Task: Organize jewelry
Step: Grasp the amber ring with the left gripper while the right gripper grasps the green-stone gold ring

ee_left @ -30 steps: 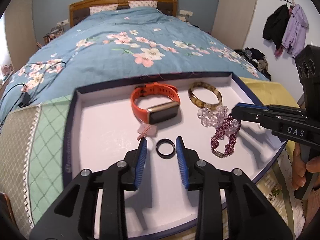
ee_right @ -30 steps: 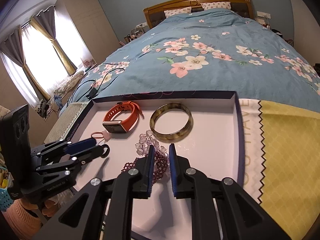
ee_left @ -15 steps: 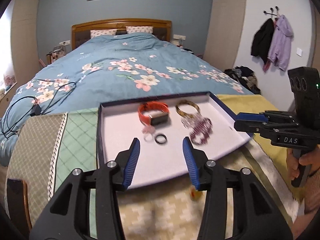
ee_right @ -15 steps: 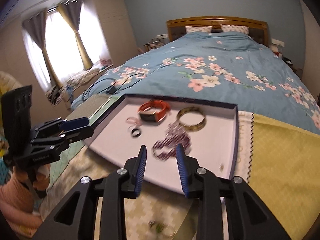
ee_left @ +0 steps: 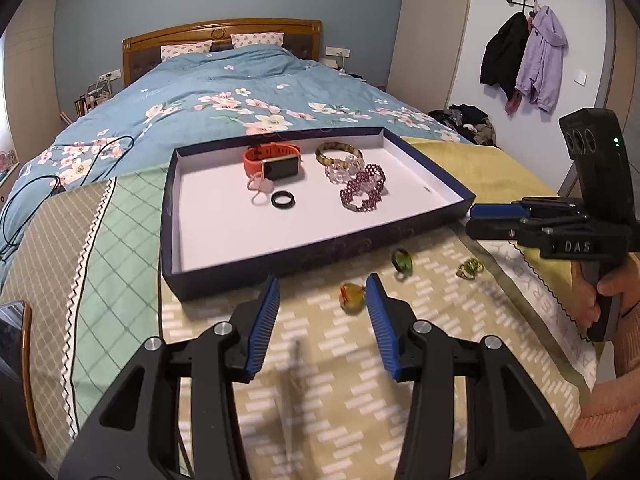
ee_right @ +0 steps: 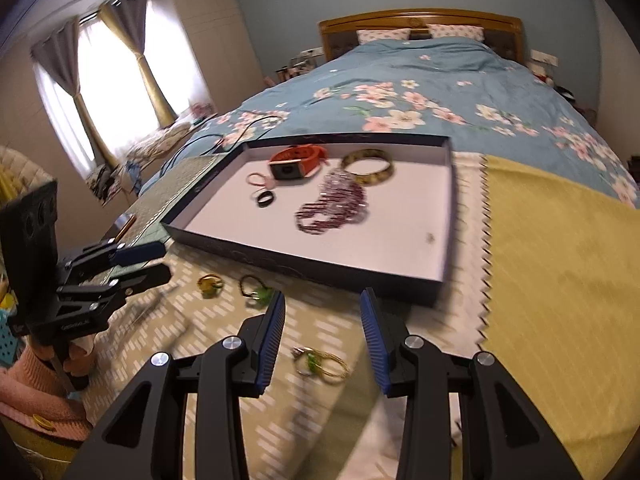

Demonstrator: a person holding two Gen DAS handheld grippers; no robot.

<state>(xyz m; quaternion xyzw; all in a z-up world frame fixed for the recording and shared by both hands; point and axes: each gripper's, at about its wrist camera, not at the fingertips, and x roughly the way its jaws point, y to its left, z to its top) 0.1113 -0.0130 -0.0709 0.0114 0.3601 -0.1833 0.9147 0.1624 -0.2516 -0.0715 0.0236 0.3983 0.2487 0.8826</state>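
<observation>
Left wrist view: the left tongs (ee_left: 322,312) are seen partly spread and empty, a yellow-orange glass ring (ee_left: 352,298) lying on the patterned bedcover just inside the right blade. The shallow navy white-lined box (ee_left: 320,252) already holds the orange smartwatch (ee_left: 276,160), bangle and beads. Collection of the loose rings is judged in hand; lowering and closing is called for next. Only the right wrist view shows the gold-green wire ring (ee_right: 320,362) between the empty, opening right tongs (ee_right: 322,320)
</observation>
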